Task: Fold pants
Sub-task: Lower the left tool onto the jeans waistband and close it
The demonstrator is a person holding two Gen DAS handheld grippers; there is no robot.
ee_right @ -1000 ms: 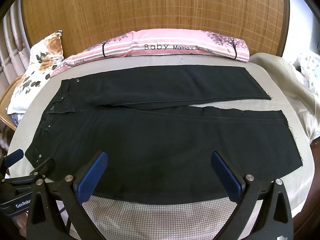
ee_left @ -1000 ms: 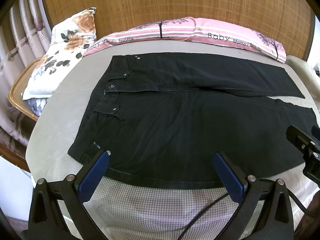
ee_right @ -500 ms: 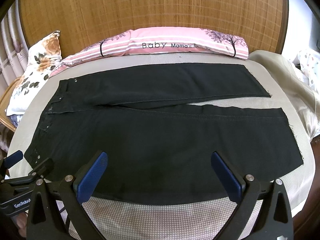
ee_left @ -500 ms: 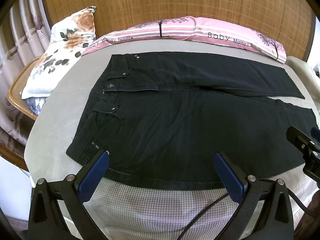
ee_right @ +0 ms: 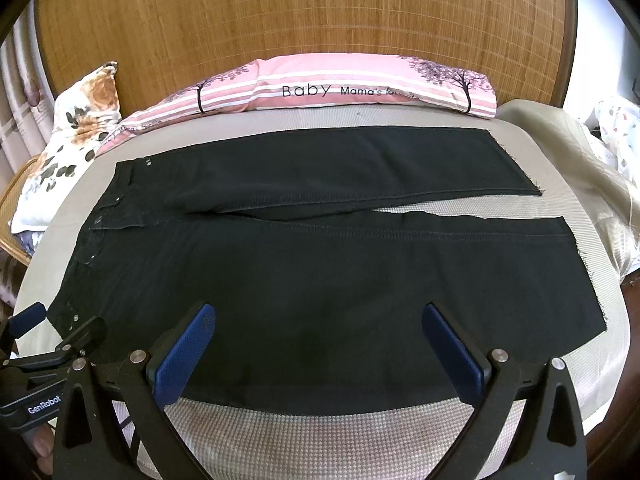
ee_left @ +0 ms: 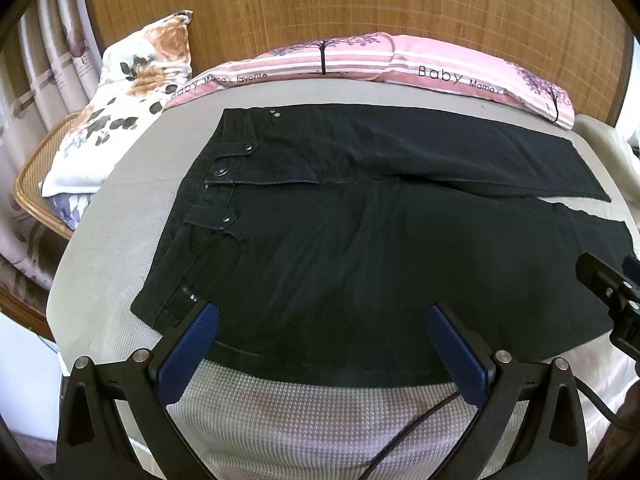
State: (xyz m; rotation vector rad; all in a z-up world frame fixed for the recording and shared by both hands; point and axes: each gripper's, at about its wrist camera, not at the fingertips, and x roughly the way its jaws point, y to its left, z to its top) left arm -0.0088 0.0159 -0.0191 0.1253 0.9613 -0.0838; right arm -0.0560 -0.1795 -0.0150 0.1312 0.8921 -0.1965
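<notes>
With both the left hand-held gripper [ee_left: 320,354] and the right hand-held gripper [ee_right: 318,354] spread wide and empty, we judge the black jeans [ee_right: 320,280], flat across frame centre on the bed [ee_right: 360,428], limp yet hefty, best pinched at waistband and hem.

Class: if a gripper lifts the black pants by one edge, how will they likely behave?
The black pants lie flat in soft creases, so they would probably drape limply. The cloth looks thick, so likely heavyish. The textured bed cover may resist sliding.
</notes>
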